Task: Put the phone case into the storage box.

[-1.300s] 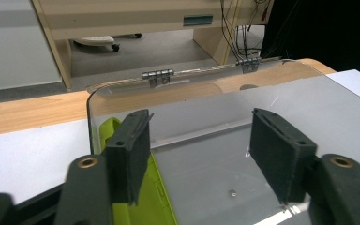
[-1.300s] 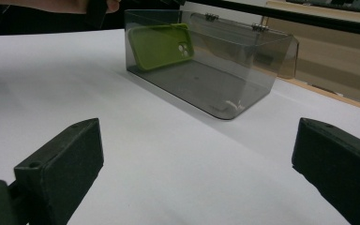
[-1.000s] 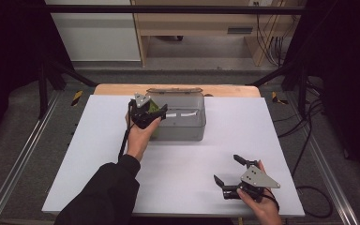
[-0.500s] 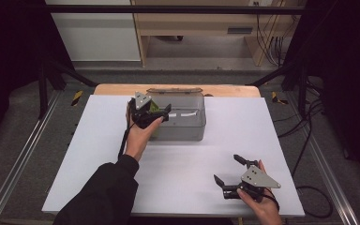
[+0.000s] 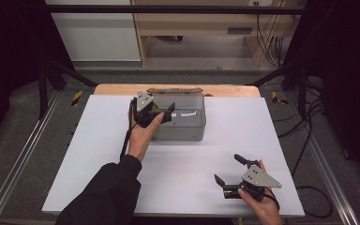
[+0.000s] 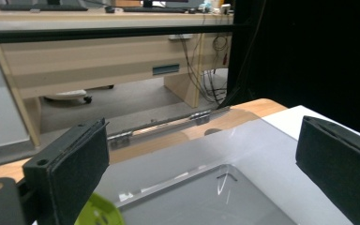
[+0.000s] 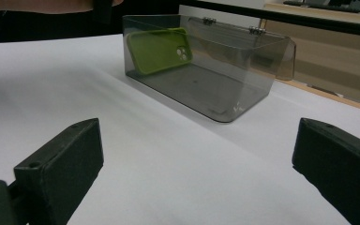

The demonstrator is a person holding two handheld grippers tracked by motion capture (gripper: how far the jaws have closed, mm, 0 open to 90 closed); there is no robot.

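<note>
A clear grey box (image 5: 187, 127) stands at the back middle of the white table, its lid (image 5: 176, 90) folded open behind it. Inside, a green phone case (image 7: 157, 49) leans against the left end wall. Its corner (image 6: 98, 213) shows just below my left jaw. My left gripper (image 5: 168, 114) hovers over that left end. Its jaws have just been opening and now stand wide with nothing between them (image 6: 206, 140). Near the front right edge my right gripper (image 5: 228, 168) rests open and empty, facing the box (image 7: 258, 61).
A white sheet (image 5: 98, 154) covers the table, with a wooden strip (image 5: 229, 90) at the back. The lid's hinges (image 6: 164, 124) run along the box's far rim. Beyond the table are a wooden desk (image 5: 206, 23), cables and dark frame legs.
The left gripper's jaws stand a little wider above the box than a second ago. Both hands have stayed about where they were.
</note>
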